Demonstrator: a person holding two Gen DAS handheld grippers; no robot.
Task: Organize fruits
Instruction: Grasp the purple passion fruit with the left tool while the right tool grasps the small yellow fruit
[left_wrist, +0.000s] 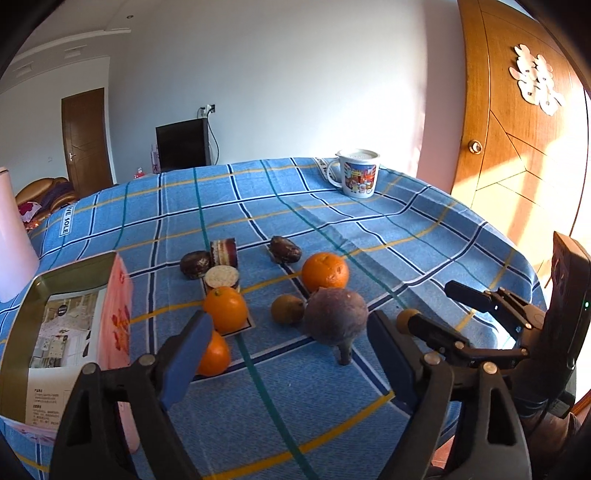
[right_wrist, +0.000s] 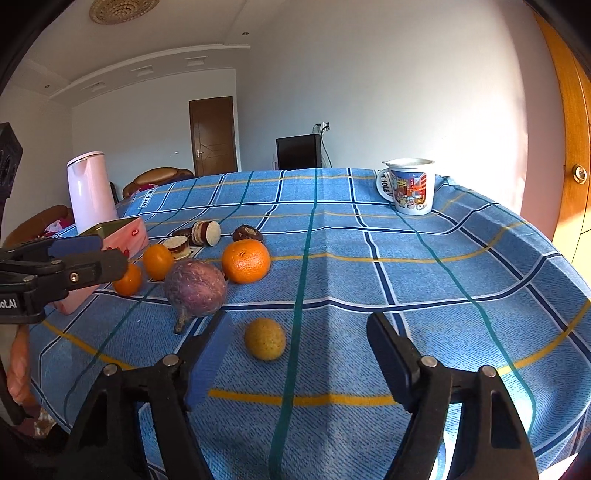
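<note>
Several fruits lie on the blue checked tablecloth (left_wrist: 317, 402). A purple round fruit with a stem (left_wrist: 335, 318) (right_wrist: 195, 287) sits in the middle. A large orange (left_wrist: 325, 271) (right_wrist: 246, 260) is behind it. Two small oranges (left_wrist: 225, 309) (left_wrist: 214, 353) lie to the left (right_wrist: 158, 261) (right_wrist: 128, 279). A brown kiwi (left_wrist: 288, 308) sits beside the purple fruit. A yellow-brown round fruit (right_wrist: 265, 339) (left_wrist: 405, 320) lies close before my right gripper (right_wrist: 297, 332), which is open and empty. My left gripper (left_wrist: 290, 334) is open and empty, just short of the purple fruit.
Round layered cakes (left_wrist: 223, 252) (left_wrist: 221, 277) and dark chocolate pastries (left_wrist: 195, 264) (left_wrist: 284, 249) lie behind the fruit. A pink box with a tin rim (left_wrist: 74, 332) stands at left, a pink kettle (right_wrist: 92, 190) beyond it. A printed mug (left_wrist: 358, 171) (right_wrist: 410, 186) stands at the far edge.
</note>
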